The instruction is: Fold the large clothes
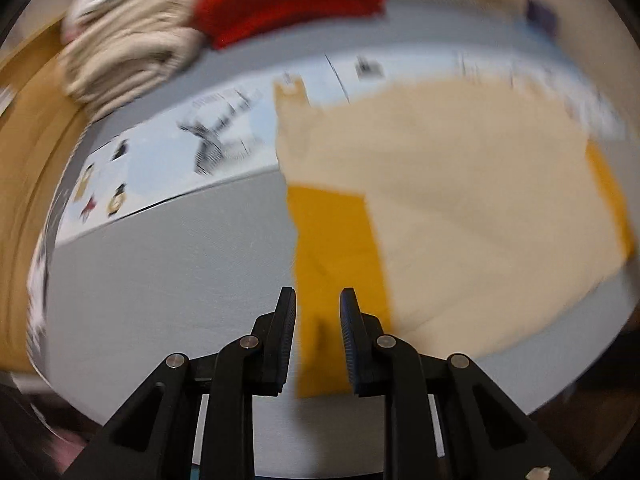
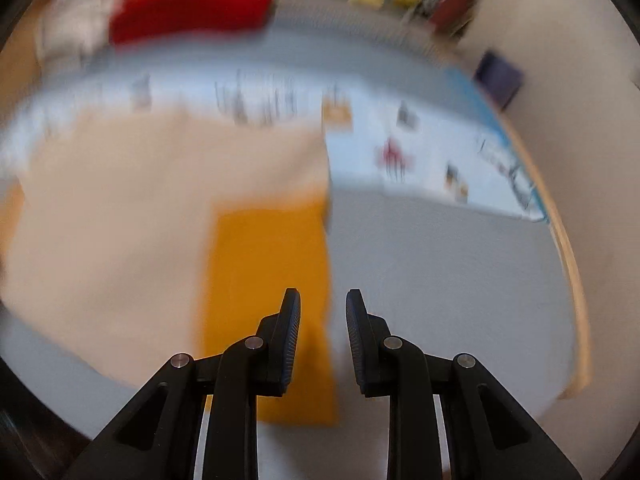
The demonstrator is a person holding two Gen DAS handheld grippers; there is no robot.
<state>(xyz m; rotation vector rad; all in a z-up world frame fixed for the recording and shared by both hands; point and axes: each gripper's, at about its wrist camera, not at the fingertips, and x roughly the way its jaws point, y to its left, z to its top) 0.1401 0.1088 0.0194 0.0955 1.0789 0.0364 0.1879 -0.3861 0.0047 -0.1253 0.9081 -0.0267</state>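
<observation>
Cream cloth [image 1: 472, 208], partly folded, lies flat on the grey table [image 1: 168, 280], and every place below is given from it. In the left wrist view, a heap of pale clothes [image 1: 128, 64] sits well beyond its far left corner, with a red garment [image 1: 288, 4] just beside that heap on the right. A light blue printed mat [image 1: 192, 148] runs along the table on the cloth's left, and its far edge passes under the cloth. An orange strip [image 1: 336, 260] of the same piece shows along the cloth's near left side. The left gripper [image 1: 318, 300] hangs over this strip, its jaws narrow and apart with nothing pressed between them; the orange is seen through the gap.

In the right wrist view the cloth [image 2: 120, 220] fills the left half, its orange strip [image 2: 268, 272] on its right side. The right gripper [image 2: 323, 300] hovers over the strip's right edge, jaws narrow, nothing gripped. Both views are blurred.
</observation>
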